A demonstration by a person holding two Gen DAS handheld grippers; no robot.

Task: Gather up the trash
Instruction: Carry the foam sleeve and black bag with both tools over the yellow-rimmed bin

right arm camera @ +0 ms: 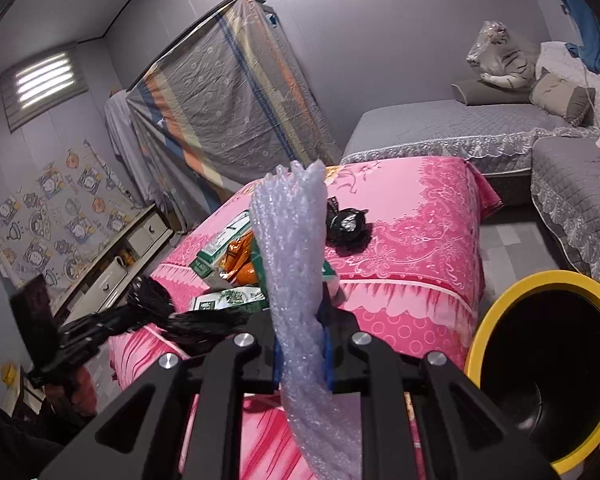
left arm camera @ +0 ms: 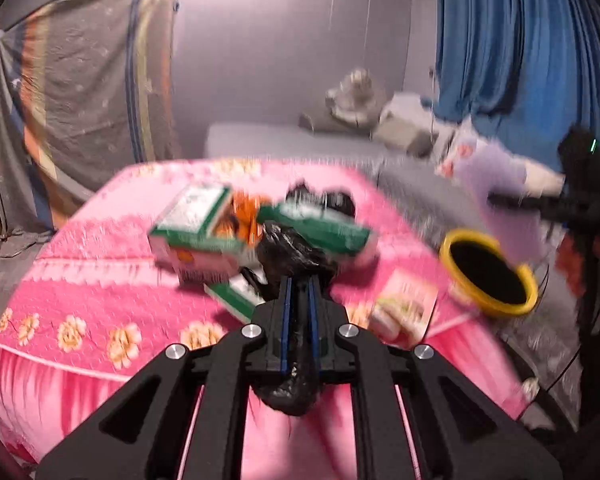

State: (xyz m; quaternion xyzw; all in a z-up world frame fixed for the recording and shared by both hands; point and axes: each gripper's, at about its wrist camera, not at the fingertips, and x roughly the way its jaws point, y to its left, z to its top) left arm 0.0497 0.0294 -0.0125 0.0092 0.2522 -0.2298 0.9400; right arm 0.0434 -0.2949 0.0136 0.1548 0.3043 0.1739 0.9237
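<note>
Over bedspread [left arm camera: 100, 292], tongs [left arm camera: 299, 292] clamp (black) bag [left arm camera: 288, 252].

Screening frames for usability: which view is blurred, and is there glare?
Left wrist view: motion blur smears the green boxes and yellow-rimmed bin; ceiling glare at top; the left gripper stays fairly sharp. Right wrist view: crisp, bubble wrap detailed, bright window blown out.

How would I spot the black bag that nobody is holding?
Find the pink bedspread. Past the green cartons and orange wrapper, the crumpled black bag lies alone toward the far end, glossy and knotted, unlike the boxy cartons.
</note>
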